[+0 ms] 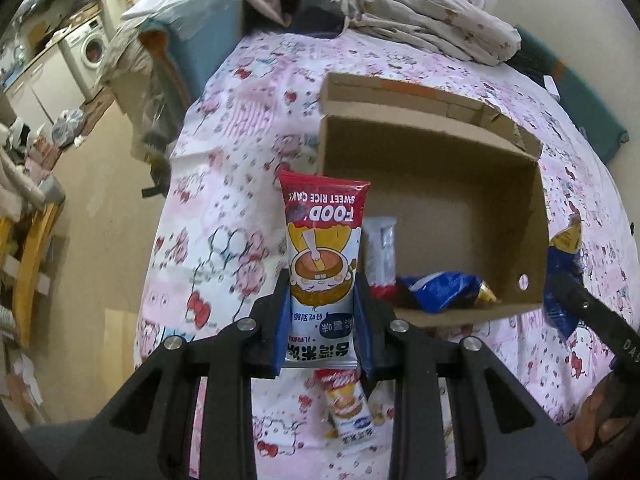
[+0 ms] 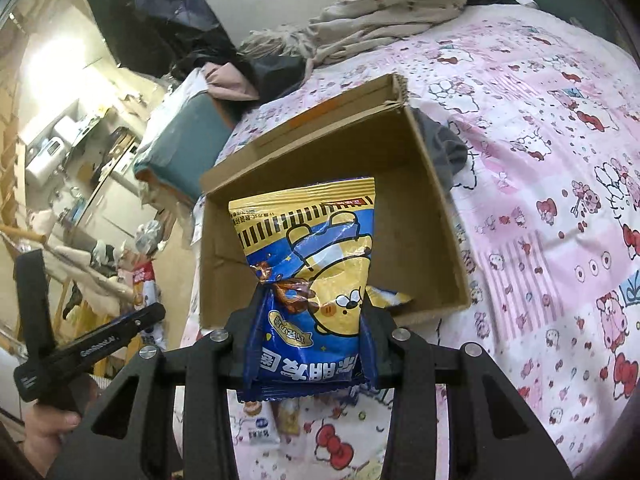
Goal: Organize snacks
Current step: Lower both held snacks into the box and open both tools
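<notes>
An open cardboard box lies on the pink patterned bed; it also shows in the right wrist view. My left gripper is shut on a red and white rice cake packet, held upright at the box's near left corner. My right gripper is shut on a blue and yellow snack bag, held over the box's near edge. Inside the box lie a blue bag and a white and red packet. A small snack packet lies on the bed below my left gripper.
Crumpled bedding and dark clothes lie at the bed's far end. A teal cushion sits beyond the box. The floor and a cluttered room with a washing machine are to the left. Loose snack packets lie on the bed under my right gripper.
</notes>
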`<action>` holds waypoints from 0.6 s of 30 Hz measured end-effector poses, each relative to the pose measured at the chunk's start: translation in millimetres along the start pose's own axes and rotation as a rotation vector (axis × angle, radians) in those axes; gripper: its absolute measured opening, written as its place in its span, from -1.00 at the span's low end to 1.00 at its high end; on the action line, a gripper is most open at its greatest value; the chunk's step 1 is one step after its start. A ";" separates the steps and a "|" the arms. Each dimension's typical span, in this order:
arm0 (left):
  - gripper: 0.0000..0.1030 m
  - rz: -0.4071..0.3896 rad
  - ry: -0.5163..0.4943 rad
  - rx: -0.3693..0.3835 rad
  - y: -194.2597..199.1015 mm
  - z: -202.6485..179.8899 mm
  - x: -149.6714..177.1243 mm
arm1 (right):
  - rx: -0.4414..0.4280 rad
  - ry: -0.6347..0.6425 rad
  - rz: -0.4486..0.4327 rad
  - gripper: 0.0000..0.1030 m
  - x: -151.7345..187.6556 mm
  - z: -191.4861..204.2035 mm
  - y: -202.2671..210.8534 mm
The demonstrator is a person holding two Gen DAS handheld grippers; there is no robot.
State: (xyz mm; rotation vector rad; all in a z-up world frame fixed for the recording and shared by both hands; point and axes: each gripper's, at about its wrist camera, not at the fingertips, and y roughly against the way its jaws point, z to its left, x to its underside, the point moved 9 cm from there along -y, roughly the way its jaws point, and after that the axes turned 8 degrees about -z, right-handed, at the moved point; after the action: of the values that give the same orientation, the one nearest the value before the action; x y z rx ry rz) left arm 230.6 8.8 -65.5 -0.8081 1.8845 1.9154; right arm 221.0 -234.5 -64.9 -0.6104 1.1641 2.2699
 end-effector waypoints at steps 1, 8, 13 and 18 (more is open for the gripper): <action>-0.53 -0.001 -0.003 0.001 -2.0 -3.4 -2.9 | 0.003 -0.002 0.001 -0.20 -1.6 -1.3 -1.2; -0.52 0.000 -0.031 0.035 -23.4 -33.1 -21.3 | 0.021 0.009 -0.002 -0.20 -20.0 -5.0 -18.5; -0.52 -0.018 -0.081 0.041 -43.6 -51.8 -31.2 | 0.039 0.018 0.010 -0.20 -32.0 -12.3 -38.1; -0.52 -0.013 -0.125 0.041 -64.7 -61.2 -33.3 | 0.059 0.013 0.050 -0.20 -34.2 -22.0 -60.9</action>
State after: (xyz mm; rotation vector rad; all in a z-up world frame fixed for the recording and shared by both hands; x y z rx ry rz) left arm 305.4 -42.2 -94.7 -0.6709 1.8330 1.8678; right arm 288.6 -230.5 -92.9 -0.5797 1.2611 2.2671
